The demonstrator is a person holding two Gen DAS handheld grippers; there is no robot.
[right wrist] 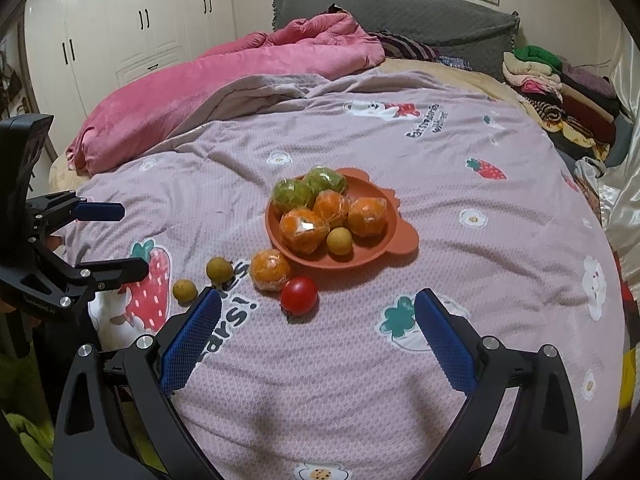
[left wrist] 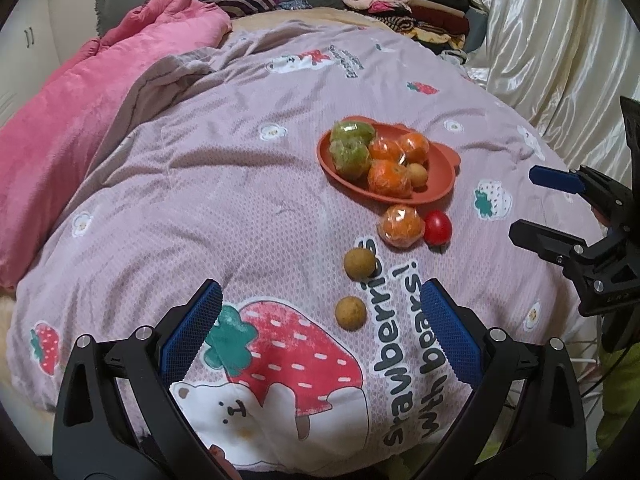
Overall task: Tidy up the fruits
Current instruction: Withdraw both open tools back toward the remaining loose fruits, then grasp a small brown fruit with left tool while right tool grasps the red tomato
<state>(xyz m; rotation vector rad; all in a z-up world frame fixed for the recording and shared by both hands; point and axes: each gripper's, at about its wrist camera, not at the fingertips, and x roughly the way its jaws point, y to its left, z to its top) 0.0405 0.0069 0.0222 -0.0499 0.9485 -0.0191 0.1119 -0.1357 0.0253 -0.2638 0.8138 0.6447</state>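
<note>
Gathering loose fruit onto the orange plate (right wrist: 404, 240) is judged the step in hand; six pieces are already held there, two green, three wrapped orange and one small brown. Four are left on the quilt (right wrist: 480, 280) just near of the plate: a wrapped orange (right wrist: 270, 270) touching the rim, a red tomato (right wrist: 299, 295) beside it, and two brown longans (left wrist: 360, 263) (left wrist: 350, 312) to the left. Round fruit on soft bedding is likely to roll, so each should be straddled squarely and closed on gently, the tomato especially. The right gripper (right wrist: 318, 308) is spread wide, nothing held, tomato nearest between its pads. The left gripper (left wrist: 320, 300) is likewise wide apart and empty, the near longan lying between its fingers.
</note>
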